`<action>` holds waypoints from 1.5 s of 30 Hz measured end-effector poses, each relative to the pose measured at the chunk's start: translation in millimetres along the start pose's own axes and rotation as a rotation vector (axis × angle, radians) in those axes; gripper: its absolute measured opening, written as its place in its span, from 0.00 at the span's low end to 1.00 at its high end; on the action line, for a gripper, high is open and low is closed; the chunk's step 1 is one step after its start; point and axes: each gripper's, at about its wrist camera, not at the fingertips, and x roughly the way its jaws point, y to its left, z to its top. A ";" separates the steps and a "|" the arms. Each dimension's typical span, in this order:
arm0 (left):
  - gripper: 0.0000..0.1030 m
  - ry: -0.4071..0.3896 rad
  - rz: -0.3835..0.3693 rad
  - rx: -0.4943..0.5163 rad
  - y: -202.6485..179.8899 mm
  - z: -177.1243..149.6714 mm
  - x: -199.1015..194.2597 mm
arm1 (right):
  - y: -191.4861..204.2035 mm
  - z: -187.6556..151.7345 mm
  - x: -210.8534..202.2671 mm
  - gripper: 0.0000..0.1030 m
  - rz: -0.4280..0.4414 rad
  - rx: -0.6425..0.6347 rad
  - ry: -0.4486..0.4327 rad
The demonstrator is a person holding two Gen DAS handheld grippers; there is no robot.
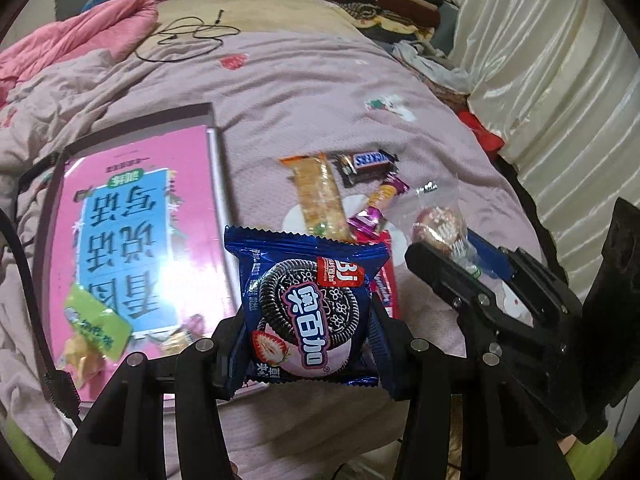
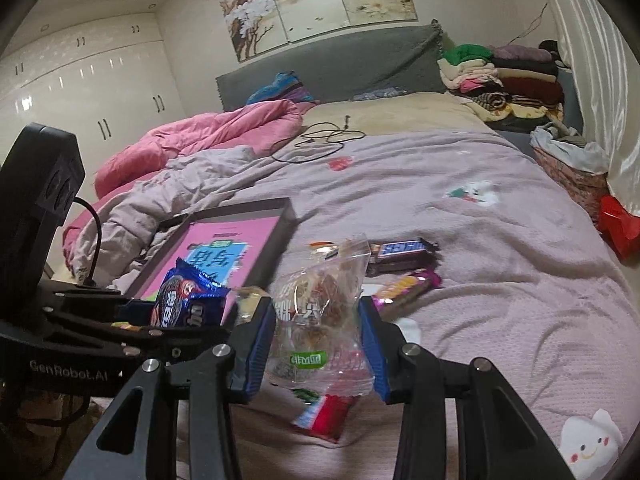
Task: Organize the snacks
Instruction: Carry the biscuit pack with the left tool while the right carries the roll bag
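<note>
Readable labels: Snickers bar (image 1: 366, 161), GenRobot.AI

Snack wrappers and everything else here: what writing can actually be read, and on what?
"奥利奥" on the blue cookie packet in the left gripper.
"SNICKERS", partly readable, on the brown chocolate bar.
"看图说话写话", upside down, on the pink box.
"GenRobot.AI" on the left gripper's black body.
Print on the clear plastic bag in the right gripper: unreadable.
</note>
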 end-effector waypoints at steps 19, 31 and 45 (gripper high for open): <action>0.51 -0.088 0.099 -0.153 91.4 -11.9 -45.1 | 71.8 6.9 17.9 0.41 0.092 -0.089 0.040; 0.51 -0.122 0.153 -0.267 150.0 -23.1 -62.7 | 108.7 3.9 38.7 0.41 0.129 -0.128 0.090; 0.51 -0.079 0.161 -0.243 155.2 -34.1 -49.1 | 128.5 -9.9 65.0 0.41 0.121 -0.153 0.169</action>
